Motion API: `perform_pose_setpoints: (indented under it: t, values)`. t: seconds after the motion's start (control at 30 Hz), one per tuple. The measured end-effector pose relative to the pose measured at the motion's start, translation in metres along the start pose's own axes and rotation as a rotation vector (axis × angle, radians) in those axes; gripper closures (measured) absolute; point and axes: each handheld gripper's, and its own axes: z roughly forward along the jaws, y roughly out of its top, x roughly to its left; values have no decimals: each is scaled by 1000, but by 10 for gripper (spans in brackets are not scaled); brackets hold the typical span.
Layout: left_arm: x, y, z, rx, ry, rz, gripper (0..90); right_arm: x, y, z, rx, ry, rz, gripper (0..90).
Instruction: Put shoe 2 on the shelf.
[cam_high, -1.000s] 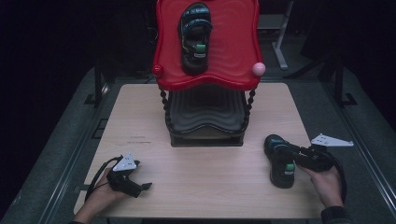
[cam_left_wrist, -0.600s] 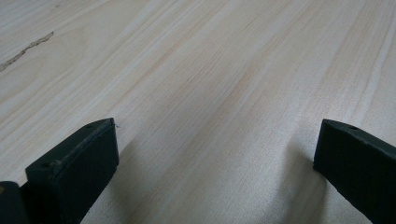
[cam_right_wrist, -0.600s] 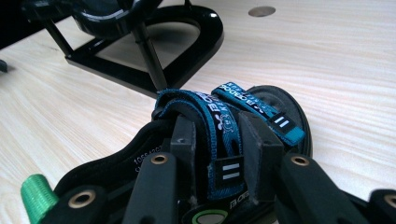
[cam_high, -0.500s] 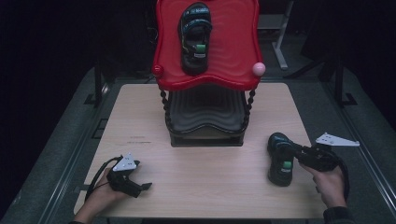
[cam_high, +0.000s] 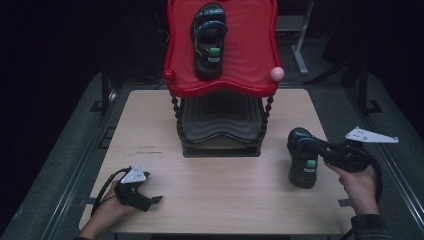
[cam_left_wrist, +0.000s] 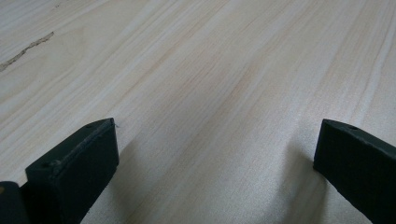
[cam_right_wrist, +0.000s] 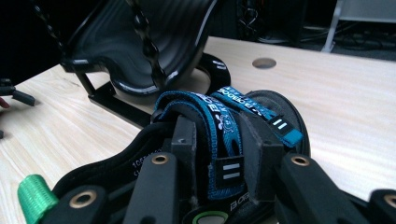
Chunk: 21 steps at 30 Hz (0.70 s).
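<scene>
light: dim room, tabletop (cam_high: 150, 125) lit | shadows soft | focus: sharp, bg dark

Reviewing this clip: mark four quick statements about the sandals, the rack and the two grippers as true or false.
1. The right gripper is clamped on a strap of the sandal. True.
2. The left gripper holds a sandal. False: its jaws are open, over bare table.
3. Another sandal lies on the red top shelf. True.
4. The black lower shelf holds a sandal. False: it is empty.
</scene>
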Motion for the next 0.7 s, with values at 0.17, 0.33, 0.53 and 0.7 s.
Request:
perform_pose_setpoints:
  t: [0.17, 0.33, 0.53, 0.7]
  values:
    - [0, 0, 0, 0, 0, 0, 0, 5, 19, -4, -25, 4, -7, 684]
    - [0, 0, 0, 0, 0, 0, 0, 10, 38, -8, -48, 1, -19, 684]
    - [0, 0, 0, 0, 0, 0, 0, 16, 64, -16, -69, -4, -47, 685]
    - [0, 0, 0, -2, 0, -3, 0, 21, 86, -23, -93, -1, -61, 686]
